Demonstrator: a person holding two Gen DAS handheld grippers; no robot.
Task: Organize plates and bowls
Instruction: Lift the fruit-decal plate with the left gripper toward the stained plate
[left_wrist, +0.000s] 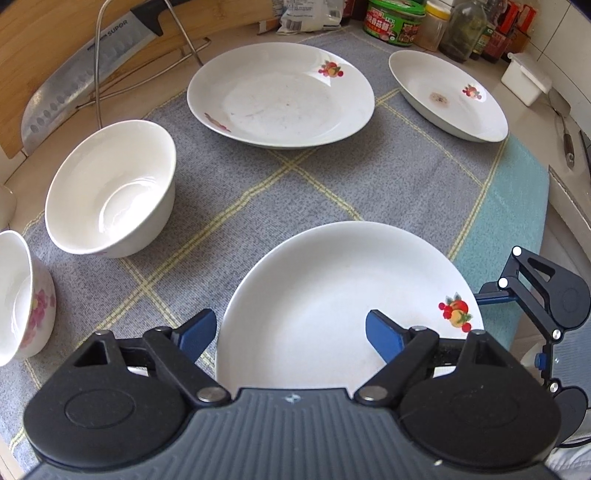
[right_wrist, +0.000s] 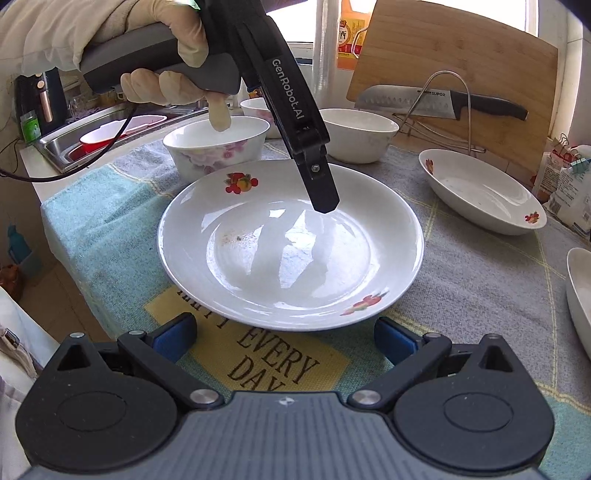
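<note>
While the left tongs (left_wrist: 291, 332) point steeply down over the nearest fruit-print plate (left_wrist: 343, 295), their blue fingers (left_wrist: 384, 338) stand apart with the left rim of this plate between them, one finger outside over the cloth and one over the plate's inside, and I cannot see that the pads press on it, so I judge them released. In the right wrist view this same plate (right_wrist: 291, 266) fills the middle of the frame, and the right tongs (right_wrist: 284, 338) are also released and empty, just beside its lower rim, above the cloth. The plate is round, so it has no long axis; the left hand (right_wrist: 166, 81) seems nearer to a grasp, I think. Two more plates (left_wrist: 280, 96) lie in the upper part of the left view, a plain white bowl (left_wrist: 110, 188) and a flowered bowl (left_wrist: 22, 295) at the left. All stand on a grey checked cloth (left_wrist: 295, 184) on the kitchen table, with a knife (left_wrist: 85, 74), a cutting board (right_wrist: 461, 55) and a sink (right_wrist: 74, 147) around.
</note>
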